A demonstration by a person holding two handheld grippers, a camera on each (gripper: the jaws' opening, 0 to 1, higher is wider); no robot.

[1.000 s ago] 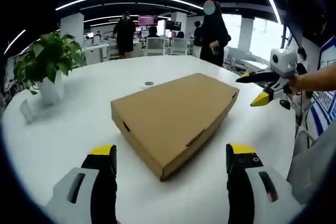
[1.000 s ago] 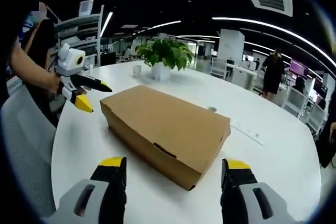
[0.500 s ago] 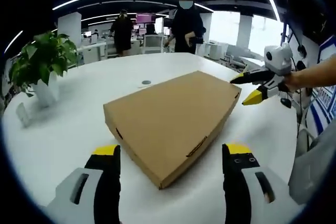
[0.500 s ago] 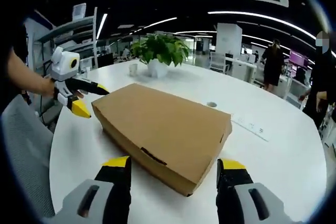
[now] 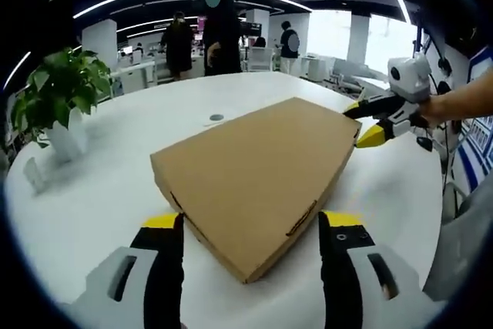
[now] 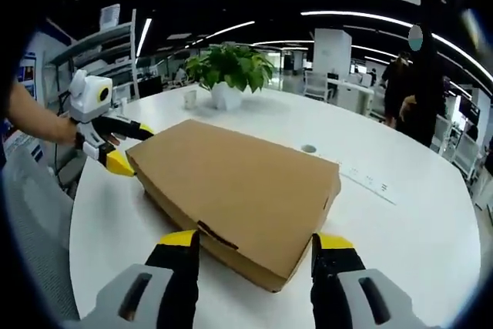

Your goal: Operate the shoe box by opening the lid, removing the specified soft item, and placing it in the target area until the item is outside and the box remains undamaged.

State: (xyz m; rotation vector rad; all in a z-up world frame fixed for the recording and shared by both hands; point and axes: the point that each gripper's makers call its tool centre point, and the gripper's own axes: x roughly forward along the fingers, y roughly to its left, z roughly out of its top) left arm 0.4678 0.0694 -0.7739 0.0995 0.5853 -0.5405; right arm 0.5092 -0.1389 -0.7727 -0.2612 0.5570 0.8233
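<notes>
Lying closed on a round white table [image 5: 92, 190], the brown cardboard shoe box [image 5: 254, 167] had bare tabletop on every side of it, wide toward the far rim and narrower at the near edge. A potted plant [image 5: 58, 102] stood well apart at the table's left side in the left gripper view, with a small round port [image 5: 216, 118] set in the top just beyond the box. People stood far off in the office behind.

In the left gripper view the box's near corner pointed between the left gripper [image 5: 250, 225] and its yellow-tipped jaws — spread wide, one on either side of that corner, holding nothing. Whether the tips touched the cardboard could not be told.

At the box's far right corner the right gripper [image 5: 368, 121] sat with jaws parted, one above the lid edge and one below, right at the cardboard.

In the right gripper view the right gripper [image 6: 254, 244] likewise straddled a corner of the box [image 6: 239, 190], jaws wide — while the left gripper [image 6: 123, 148] met the opposite end, a hand [image 6: 65, 125] behind it.
</notes>
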